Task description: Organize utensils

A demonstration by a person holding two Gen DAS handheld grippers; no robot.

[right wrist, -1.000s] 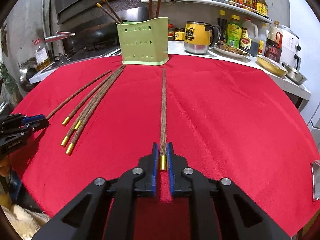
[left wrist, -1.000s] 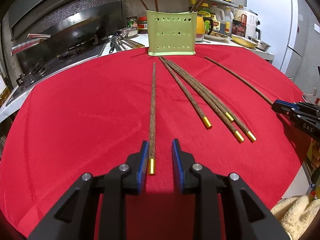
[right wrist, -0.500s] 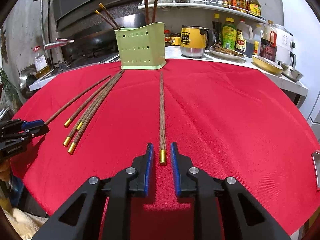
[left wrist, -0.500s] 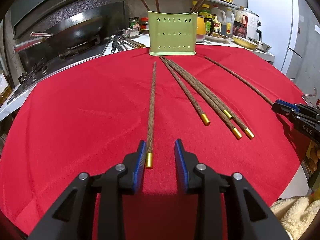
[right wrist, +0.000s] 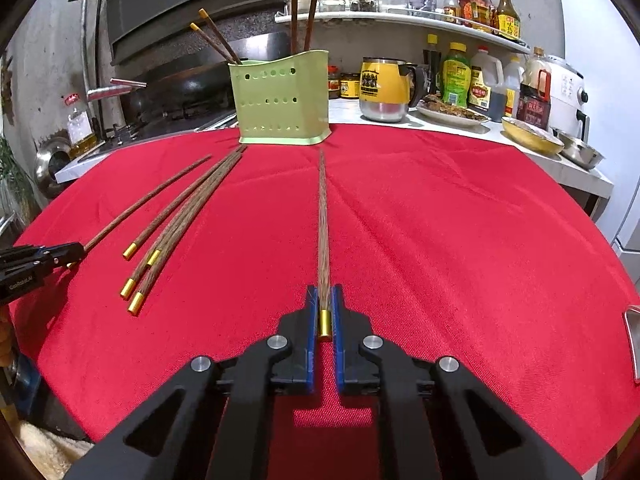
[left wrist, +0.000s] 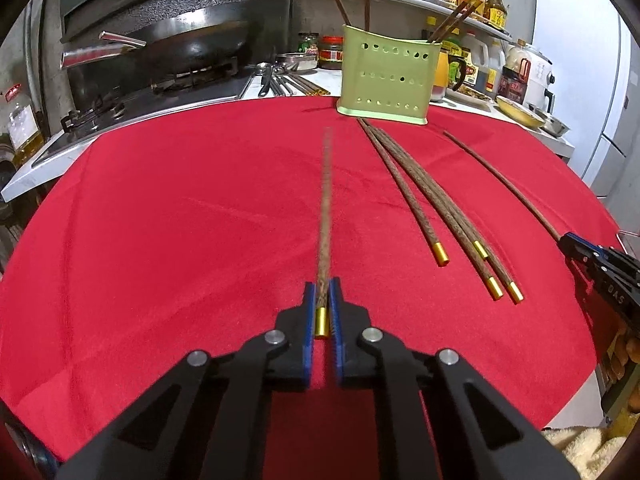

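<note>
Six chopsticks (left wrist: 416, 200) on the cloth; four in one green holder (left wrist: 386, 74)

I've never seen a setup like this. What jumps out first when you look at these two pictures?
The bright red cloth covering the table, with long brown gold-tipped chopsticks fanned across it toward a green perforated holder at the far edge. Up close, each black hand-held gripper has just closed its blue pads on the gold end of a chopstick: the left one and the right one.
</note>
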